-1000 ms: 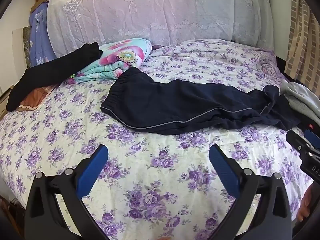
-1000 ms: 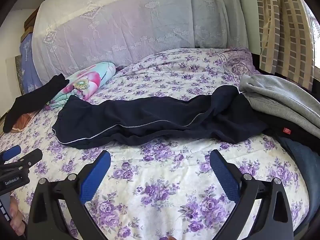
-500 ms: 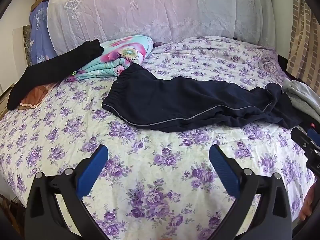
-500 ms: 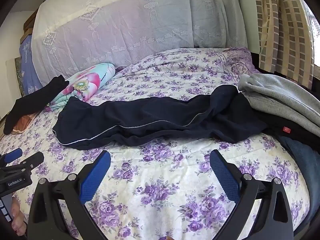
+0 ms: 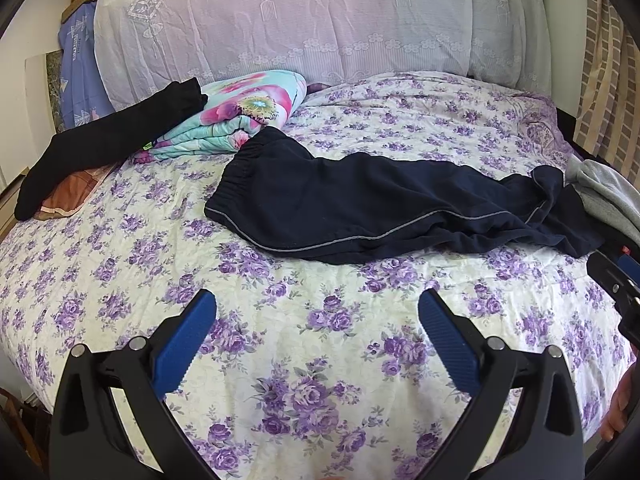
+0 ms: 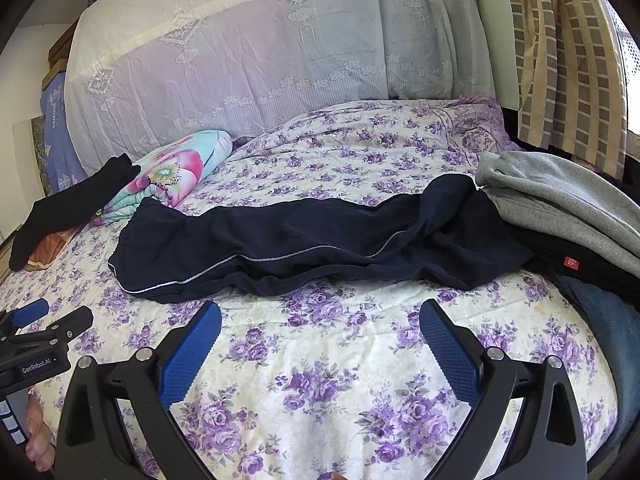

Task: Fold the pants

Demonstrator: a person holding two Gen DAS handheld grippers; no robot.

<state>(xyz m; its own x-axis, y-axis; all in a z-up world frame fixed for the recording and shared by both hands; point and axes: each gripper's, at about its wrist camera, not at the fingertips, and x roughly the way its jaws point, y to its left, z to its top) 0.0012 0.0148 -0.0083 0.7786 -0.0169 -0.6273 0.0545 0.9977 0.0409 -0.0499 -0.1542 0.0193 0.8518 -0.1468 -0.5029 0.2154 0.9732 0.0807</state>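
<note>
Both views were bright with soft daylight, strongest at the right beside the checked curtain (image 6: 568,64). Shadows stayed faint. The lace drape (image 5: 304,20) looked washed out. Fisheye bending curved the bed's (image 5: 120,264) edges, black vignetting filled the corners, and focus held sharp.

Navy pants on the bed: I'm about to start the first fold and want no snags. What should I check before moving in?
1. Left gripper open, holding nothing: ok.
2. Right gripper open, holding nothing: ok.
3. Navy pants lying flat: not ok, leg ends are bunched.
4. Waistband exposed for a grasp: ok.
5. Leg ends apart from grey garment: not ok, they touch it.
6. Bedspread in front of the pants free for folding: ok.
</note>
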